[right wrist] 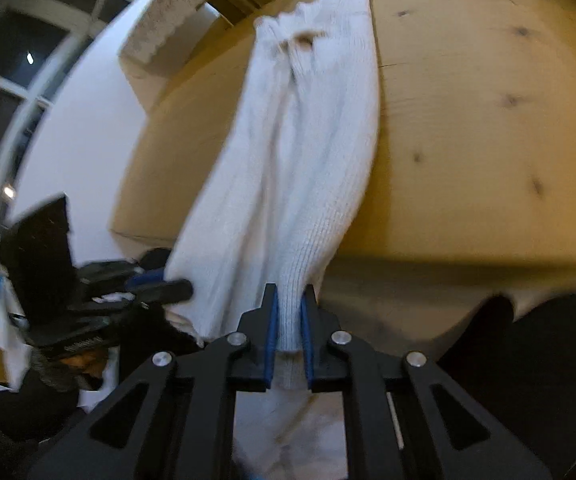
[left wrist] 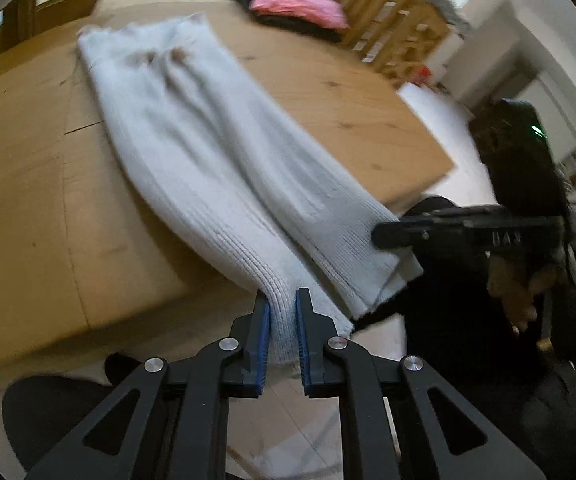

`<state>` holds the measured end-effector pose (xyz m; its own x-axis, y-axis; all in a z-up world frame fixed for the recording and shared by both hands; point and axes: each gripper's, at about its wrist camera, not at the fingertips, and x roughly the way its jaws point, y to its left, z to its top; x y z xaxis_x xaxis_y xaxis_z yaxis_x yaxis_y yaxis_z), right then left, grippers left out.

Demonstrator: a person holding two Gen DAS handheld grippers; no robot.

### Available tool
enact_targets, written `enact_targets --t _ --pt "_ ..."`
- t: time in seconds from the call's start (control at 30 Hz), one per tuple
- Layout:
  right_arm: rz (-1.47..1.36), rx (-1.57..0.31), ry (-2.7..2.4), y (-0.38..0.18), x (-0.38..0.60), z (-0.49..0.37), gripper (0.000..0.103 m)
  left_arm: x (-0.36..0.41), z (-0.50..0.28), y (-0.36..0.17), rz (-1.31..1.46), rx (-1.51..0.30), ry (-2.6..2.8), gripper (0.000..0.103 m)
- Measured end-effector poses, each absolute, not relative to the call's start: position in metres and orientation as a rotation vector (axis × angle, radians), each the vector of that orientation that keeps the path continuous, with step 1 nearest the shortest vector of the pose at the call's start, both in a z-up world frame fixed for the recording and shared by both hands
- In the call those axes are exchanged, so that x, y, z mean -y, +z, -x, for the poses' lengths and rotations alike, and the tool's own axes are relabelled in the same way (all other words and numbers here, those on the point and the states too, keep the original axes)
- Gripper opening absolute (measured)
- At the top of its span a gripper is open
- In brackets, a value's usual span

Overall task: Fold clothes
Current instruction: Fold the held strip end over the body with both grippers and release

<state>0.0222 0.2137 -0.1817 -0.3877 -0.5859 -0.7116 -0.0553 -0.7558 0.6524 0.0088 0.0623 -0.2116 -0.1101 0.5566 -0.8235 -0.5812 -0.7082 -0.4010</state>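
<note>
A white ribbed knit garment (left wrist: 207, 152) lies stretched lengthwise across the wooden table (left wrist: 19, 184), its near end hanging past the table's front edge. My left gripper (left wrist: 283, 308) is shut on one near corner of the garment. My right gripper (right wrist: 288, 304) is shut on the other near corner of the same garment (right wrist: 300, 152). The right gripper also shows from the side in the left wrist view (left wrist: 392, 234), and the left gripper shows from the side in the right wrist view (right wrist: 175, 290). The far end shows small brownish marks.
A pink cloth on a dark one (left wrist: 296, 4) lies at the table's far side. Wooden shelving (left wrist: 400, 28) stands beyond it. A window (right wrist: 3, 80) is at the left of the right wrist view. Light floor and the person's dark clothing (left wrist: 468, 340) are below the table edge.
</note>
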Motion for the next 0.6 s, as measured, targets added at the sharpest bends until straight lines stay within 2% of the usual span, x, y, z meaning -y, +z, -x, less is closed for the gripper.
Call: enact_targets --t 0.17,0.23,0.47,0.6 --pt "-1.350 0.916 -2.176 -0.133 -0.219 -0.032 0.010 -0.057 -0.029 -0.162 1.302 0.075 1.861 0.011" --pt "-1.291 0.943 -2.166 -0.118 -0.222 -0.006 0.010 -0.054 -0.022 -0.141 1.259 0.114 1.863 0.011" --pt "-1.115 1.032 -2.174 -0.080 -0.251 0.110 0.010 -0.016 0.073 -0.085 1.127 0.188 1.957 0.011" --pt "-1.150 1.042 -2.189 -0.085 -0.270 0.176 0.010 -0.012 0.148 -0.089 1.133 0.215 1.993 0.011"
